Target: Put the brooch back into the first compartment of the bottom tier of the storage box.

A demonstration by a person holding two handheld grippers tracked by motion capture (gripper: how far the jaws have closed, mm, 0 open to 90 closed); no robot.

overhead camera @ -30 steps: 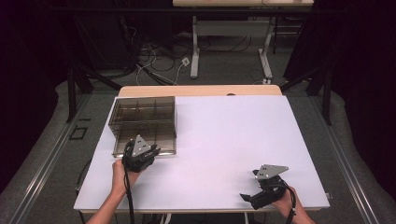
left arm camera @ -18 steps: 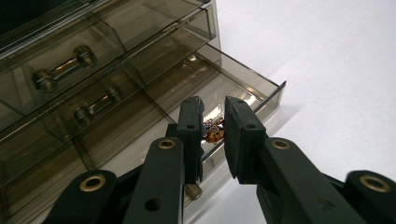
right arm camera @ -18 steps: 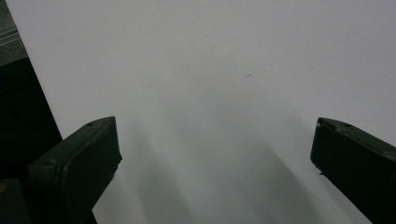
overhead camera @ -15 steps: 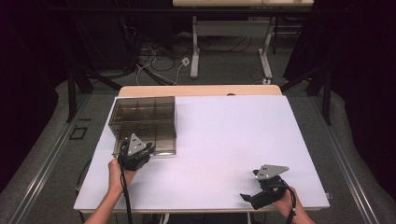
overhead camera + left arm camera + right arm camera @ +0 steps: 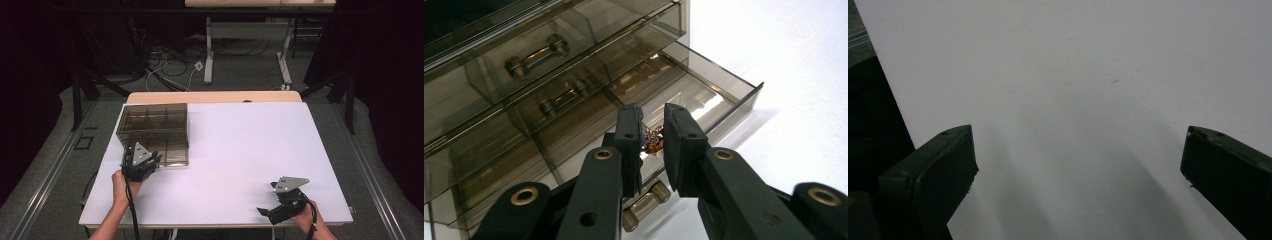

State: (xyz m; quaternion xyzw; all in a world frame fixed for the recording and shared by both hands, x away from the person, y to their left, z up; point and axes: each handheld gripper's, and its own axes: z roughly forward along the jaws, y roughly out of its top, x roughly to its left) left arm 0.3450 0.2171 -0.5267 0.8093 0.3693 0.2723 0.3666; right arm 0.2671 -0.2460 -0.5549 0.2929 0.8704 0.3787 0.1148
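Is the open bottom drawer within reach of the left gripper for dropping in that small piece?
Probably yes. The left gripper, shut on a small amber piece, hangs right over the open bottom drawer, with nothing seen between them.

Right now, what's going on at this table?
A person works at a white table with a gripper in each hand. The left gripper pinches a small amber, glittery object over the pulled-out bottom drawer of a smoky clear drawer organizer. The right gripper is open over bare tabletop near the front right.
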